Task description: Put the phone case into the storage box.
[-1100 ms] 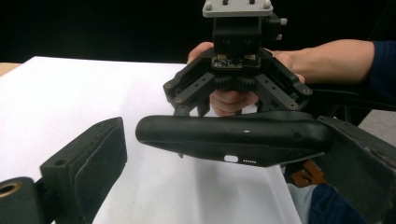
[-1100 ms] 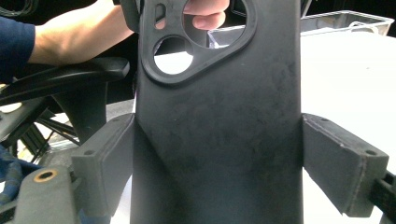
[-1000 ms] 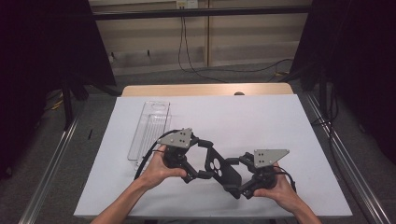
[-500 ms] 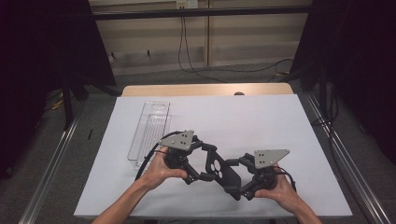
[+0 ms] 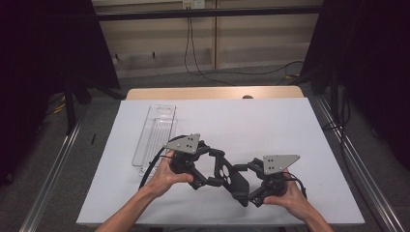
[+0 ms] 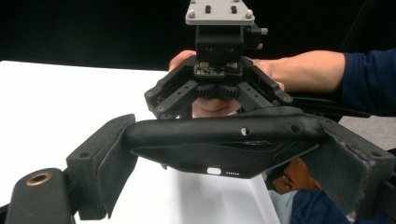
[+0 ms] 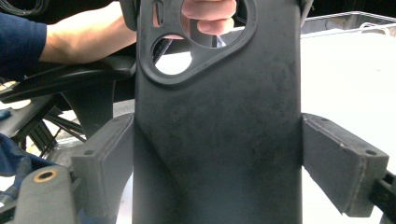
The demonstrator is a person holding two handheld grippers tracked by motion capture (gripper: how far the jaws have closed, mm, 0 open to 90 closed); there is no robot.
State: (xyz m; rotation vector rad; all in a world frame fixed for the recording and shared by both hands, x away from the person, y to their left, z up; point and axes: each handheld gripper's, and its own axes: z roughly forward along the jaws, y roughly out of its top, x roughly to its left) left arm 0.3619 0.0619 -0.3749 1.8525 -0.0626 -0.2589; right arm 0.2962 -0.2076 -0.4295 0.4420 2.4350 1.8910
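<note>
White table [image 5: 290,125]; both tongs apparently clamp black phone case [image 5: 232,176].

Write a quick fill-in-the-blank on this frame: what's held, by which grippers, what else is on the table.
1. The black phone case is held between ____ grippers at once.
2. The clear plastic tray lies on the table's ____ side in the high view.
3. The left gripper and right gripper hold the case above a ____ table.

Missing words: two; left; white
</note>
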